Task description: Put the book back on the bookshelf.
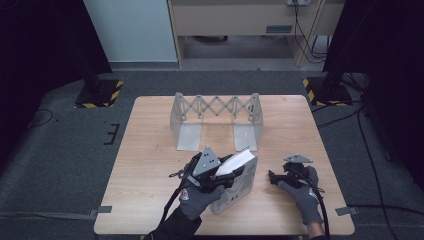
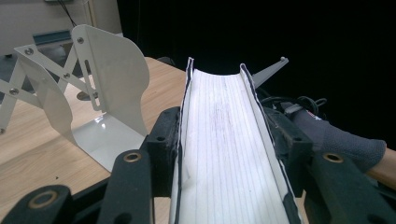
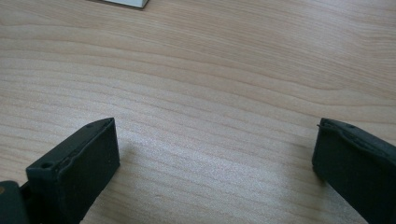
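Observation:
A thick book (image 1: 239, 162) with white page edges and a grey cover stands tilted on the wooden table (image 1: 150, 150), in front of the rack. My left gripper (image 1: 220, 177) is shut on it. In the left gripper view the two black jaws press on both covers of the book (image 2: 224, 107), with the page edges facing the camera. My right gripper (image 1: 274, 176) rests low on the table to the right of the book. Its jaws stand wide open (image 3: 215, 149) over bare wood, with nothing between them.
A white metal expanding book rack (image 1: 216, 117) stands at the back middle of the table, and its end plate (image 2: 112, 84) is close to the left of the book. Two black stands with striped bases (image 1: 99, 92) (image 1: 325, 90) flank the table on the floor. Cables (image 1: 370, 150) run at the right.

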